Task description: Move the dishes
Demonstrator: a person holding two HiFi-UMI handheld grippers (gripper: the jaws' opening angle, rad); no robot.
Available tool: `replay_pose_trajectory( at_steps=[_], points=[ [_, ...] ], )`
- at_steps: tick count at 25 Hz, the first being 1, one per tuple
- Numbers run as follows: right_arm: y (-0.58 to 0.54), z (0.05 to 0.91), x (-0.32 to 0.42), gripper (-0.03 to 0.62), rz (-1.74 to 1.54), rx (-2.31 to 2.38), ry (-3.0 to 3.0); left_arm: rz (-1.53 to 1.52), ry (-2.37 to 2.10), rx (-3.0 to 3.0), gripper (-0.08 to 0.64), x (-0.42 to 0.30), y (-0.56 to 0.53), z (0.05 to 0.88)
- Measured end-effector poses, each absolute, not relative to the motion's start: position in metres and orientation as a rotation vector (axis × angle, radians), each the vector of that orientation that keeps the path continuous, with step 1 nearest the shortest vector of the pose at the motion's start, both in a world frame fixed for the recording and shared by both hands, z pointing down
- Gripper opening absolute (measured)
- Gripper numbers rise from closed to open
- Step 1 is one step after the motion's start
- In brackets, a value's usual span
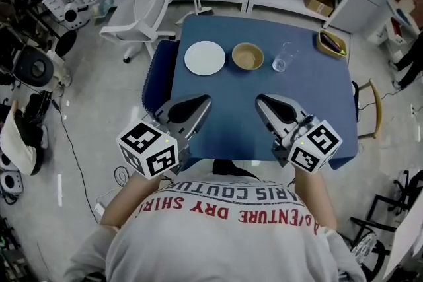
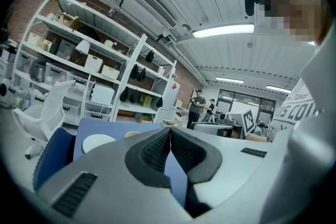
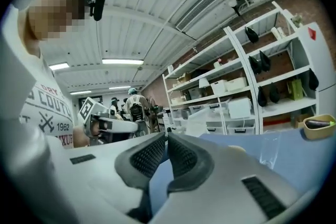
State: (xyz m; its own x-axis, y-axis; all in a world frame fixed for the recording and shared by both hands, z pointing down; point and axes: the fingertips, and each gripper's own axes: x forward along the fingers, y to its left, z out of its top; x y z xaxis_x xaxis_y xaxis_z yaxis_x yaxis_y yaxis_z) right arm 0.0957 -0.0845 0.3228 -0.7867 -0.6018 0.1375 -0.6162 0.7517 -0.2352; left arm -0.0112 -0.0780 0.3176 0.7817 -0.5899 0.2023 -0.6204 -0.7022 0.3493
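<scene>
Over the near edge of the blue desk, my left gripper and right gripper hang with jaws clenched on nothing, the round white plate, tan bowl and clear glass untouched at the far side, so next I probably must open and reach.

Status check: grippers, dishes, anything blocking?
Left gripper and right gripper both shut, empty, at near side of blue table. White plate, tan bowl, glass in a row at far side. Path between clear.
</scene>
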Motion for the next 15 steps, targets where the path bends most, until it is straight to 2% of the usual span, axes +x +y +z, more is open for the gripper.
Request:
replay_pose_trajectory(
  at_steps=[15],
  points=[
    [-0.042, 0.309, 0.072, 0.021, 0.350, 0.977, -2.976, 0.074, -0.930, 2.623, 0.026, -0.022, -0.042, 0.313]
  ],
)
